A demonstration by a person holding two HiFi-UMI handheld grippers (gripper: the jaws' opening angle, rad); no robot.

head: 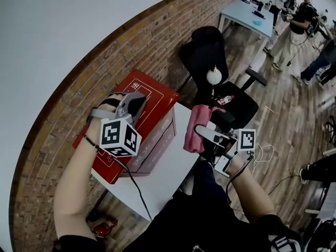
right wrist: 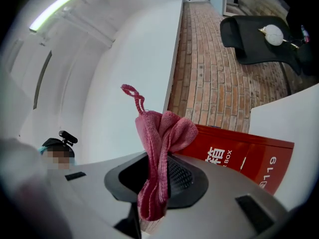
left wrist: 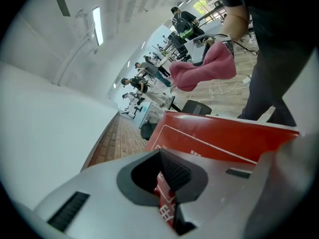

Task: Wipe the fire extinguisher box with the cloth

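As right tongs (right wrist: 160,180) clamp cloth (right wrist: 164,133) — half-spread.

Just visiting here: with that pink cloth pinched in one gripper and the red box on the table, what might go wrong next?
1. The right gripper pinches the cloth by only a bunched fold, so rubbing might pull it free.
2. The left gripper is shut over the box top, not clamped on it; the box may slide on the white table.
3. The cable trailing over the table could snag.
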